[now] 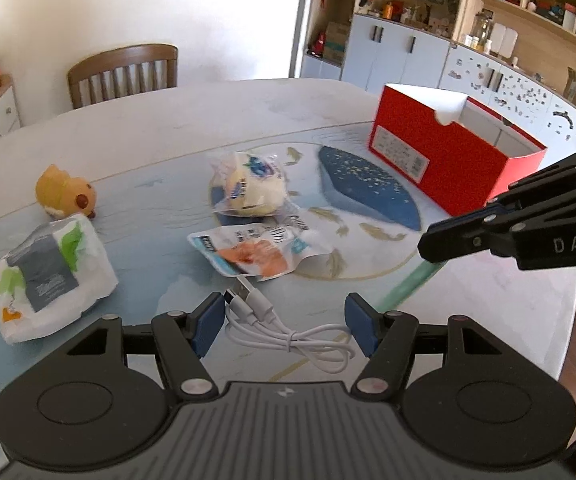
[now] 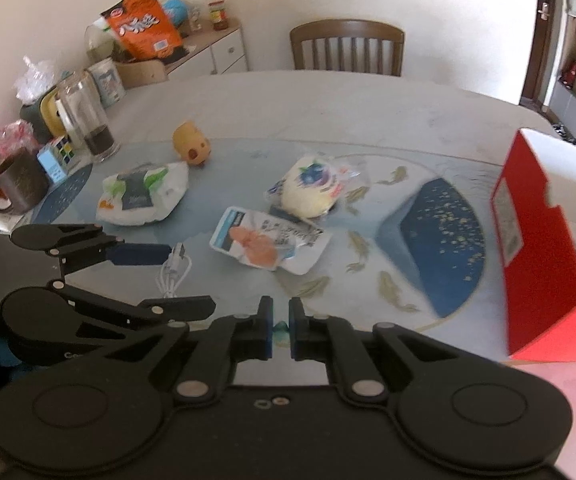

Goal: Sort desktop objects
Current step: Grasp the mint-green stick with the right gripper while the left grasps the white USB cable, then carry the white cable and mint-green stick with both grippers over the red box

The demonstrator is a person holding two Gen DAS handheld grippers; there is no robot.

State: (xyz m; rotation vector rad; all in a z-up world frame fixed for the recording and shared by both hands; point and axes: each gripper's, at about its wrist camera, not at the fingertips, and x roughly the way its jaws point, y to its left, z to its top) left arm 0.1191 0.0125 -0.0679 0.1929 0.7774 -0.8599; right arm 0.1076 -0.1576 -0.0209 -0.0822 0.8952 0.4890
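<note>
My left gripper is open, its blue pads on either side of a coiled white USB cable lying on the table; the cable also shows in the right wrist view. My right gripper is shut on a thin green stick, which hangs down from it; a green bit shows between its pads. On the table lie a flat snack pouch, a wrapped bread bun, a tissue pack and a yellow duck toy. An open red box stands at the right.
A wooden chair stands at the far table edge. A glass jar, a Rubik's cube, a dark cup and bags crowd the table's left side. Cabinets and shelves lie beyond the box.
</note>
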